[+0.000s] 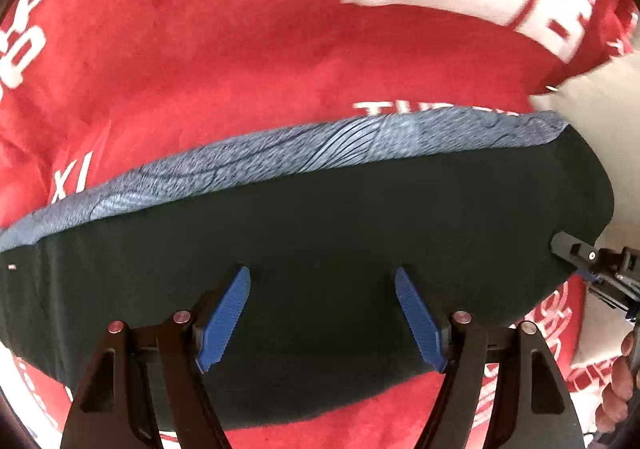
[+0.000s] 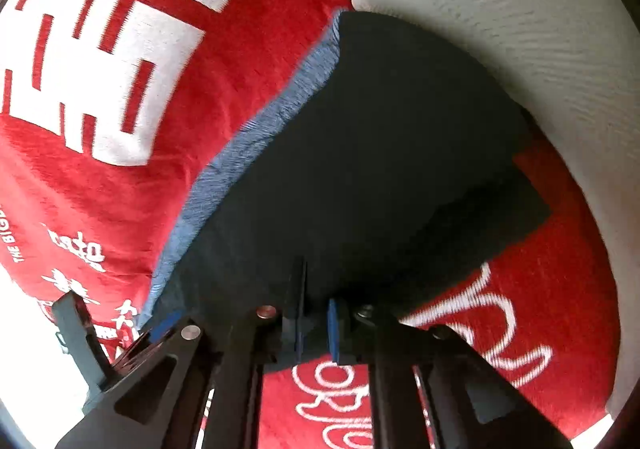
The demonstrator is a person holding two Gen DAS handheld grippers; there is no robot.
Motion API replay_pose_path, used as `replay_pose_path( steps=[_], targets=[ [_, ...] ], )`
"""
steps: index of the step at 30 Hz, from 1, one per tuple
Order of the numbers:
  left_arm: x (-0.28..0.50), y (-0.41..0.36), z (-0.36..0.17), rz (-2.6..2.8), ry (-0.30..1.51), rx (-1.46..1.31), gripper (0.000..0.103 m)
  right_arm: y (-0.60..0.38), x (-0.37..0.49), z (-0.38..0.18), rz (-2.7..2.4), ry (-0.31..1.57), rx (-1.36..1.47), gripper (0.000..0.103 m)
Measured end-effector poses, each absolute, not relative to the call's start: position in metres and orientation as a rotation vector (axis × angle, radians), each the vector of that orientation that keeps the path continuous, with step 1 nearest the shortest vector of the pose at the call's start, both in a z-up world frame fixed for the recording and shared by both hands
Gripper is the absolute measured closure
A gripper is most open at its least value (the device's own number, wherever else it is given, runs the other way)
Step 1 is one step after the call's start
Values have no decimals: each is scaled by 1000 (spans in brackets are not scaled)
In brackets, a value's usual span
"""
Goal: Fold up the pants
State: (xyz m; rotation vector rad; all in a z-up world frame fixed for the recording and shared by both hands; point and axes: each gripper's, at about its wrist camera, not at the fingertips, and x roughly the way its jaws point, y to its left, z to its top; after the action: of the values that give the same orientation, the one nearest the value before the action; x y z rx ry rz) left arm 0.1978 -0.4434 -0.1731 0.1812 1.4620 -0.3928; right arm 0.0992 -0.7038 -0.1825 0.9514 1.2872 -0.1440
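The dark pants (image 1: 320, 225) lie folded on a red blanket, with a blue-grey patterned layer (image 1: 280, 161) showing along their far edge. My left gripper (image 1: 322, 281) is open just above the dark cloth, blue pads (image 1: 224, 321) spread wide and empty. My right gripper (image 2: 316, 329) is nearly shut on the near edge of the pants (image 2: 380, 153). It also shows at the right edge of the left wrist view (image 1: 588, 261), at the pants' right end.
The red blanket (image 1: 200, 49) with white lettering covers the surface under the pants. A white textured bedcover (image 2: 500, 9) lies beyond the blanket's right edge. A hand (image 1: 620, 381) holds the right gripper at lower right.
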Motion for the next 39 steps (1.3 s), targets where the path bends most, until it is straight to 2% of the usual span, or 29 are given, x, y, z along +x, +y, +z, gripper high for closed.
replay_pose_path(
  steps=[4,5,6,8,10,11,12,19,25,27,28,35,39],
  targets=[
    [174,-440,-184,-420,1510,237,27,-694,81,-187,-126,1344,862,94],
    [167,-440,-188,-414,1518,248,27,-694,80,-195,-127,1354,870,89],
    [161,-437,-192,-412,1512,249,22,-700,78,-204,-116,1357,916,88],
    [157,-432,-191,-411,1490,237,21,-709,76,-205,-99,1357,971,86],
    [154,-429,-192,-403,1493,222,21,-709,75,-194,-104,1378,930,70],
    [157,-426,-192,-395,1498,217,21,-705,75,-185,-116,1389,875,53],
    [157,-426,-191,-388,1501,217,21,-702,74,-174,-117,1387,814,48],
    [179,-441,-176,-365,1422,201,21,-695,101,-116,-108,1250,499,48],
    [198,-478,-190,-351,1414,233,21,-720,146,-146,-267,1301,394,53],
    [195,-484,-197,-346,1405,257,20,-724,152,-166,-260,1363,430,65],
    [194,-485,-199,-345,1395,263,19,-728,152,-179,-252,1390,484,67],
    [212,-489,-202,-317,1391,234,15,-725,171,-189,-203,1350,425,67],
    [223,-490,-196,-304,1402,224,15,-727,166,-176,-192,1352,441,67]
  ],
)
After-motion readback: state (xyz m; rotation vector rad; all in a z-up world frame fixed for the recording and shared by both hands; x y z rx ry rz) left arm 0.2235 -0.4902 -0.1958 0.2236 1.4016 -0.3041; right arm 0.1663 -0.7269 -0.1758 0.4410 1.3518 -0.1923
